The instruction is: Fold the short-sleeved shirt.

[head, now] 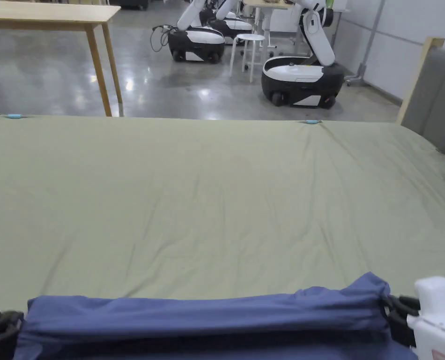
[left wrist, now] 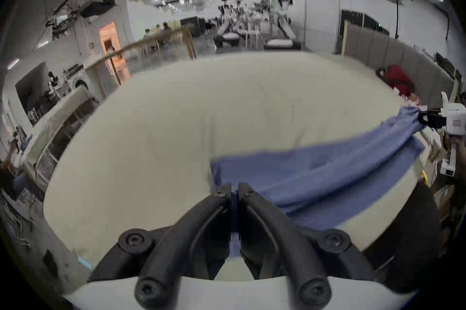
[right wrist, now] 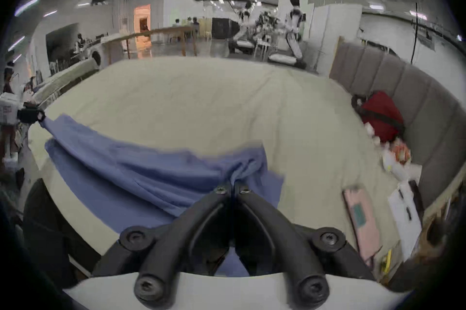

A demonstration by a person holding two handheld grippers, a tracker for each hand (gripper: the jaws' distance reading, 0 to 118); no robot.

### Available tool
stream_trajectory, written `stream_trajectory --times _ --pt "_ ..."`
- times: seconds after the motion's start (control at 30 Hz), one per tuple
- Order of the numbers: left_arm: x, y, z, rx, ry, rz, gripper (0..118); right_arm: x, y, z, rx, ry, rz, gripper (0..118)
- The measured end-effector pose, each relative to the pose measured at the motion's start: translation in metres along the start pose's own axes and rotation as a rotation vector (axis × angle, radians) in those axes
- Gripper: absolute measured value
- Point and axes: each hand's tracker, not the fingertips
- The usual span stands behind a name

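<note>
Blue shirt point(head: 203, 318) pinched tight at each end by left gripper point(left wrist: 234, 192) and right gripper point(right wrist: 232, 188), stretched flat along near bed point(head: 217, 197) edge for folding.

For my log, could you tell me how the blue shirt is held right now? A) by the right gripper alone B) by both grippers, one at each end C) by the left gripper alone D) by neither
B: the left gripper and the right gripper each pinch an end of the blue shirt.

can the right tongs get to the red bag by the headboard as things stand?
Probably not right now. The right tongs are shut on the blue shirt, stretched across to the left tongs. The bedsheet toward the red bag looks bare, but the shirt must be released first.
</note>
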Motion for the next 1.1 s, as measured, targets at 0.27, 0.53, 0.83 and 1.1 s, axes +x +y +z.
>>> stream_trajectory --times 0.27,0.53,0.83,1.1 --pt "0.007 -0.022 -0.006 0.038 0.070 0.077 115 -0.002 -0.014 0.018 -0.008 -0.005 -0.115 41" --pt "0.072 0.055 0.055 0.469 0.083 0.047 118 -0.079 0.060 0.086 0.484 0.012 -0.105 112" --pt "0.106 0.055 0.041 0.489 0.091 0.045 0 -0.132 0.060 0.071 0.531 -0.039 -0.052 0" --pt "-0.001 0.011 0.049 0.311 -0.097 0.287 29 -0.153 0.053 0.070 0.493 0.011 -0.035 0"
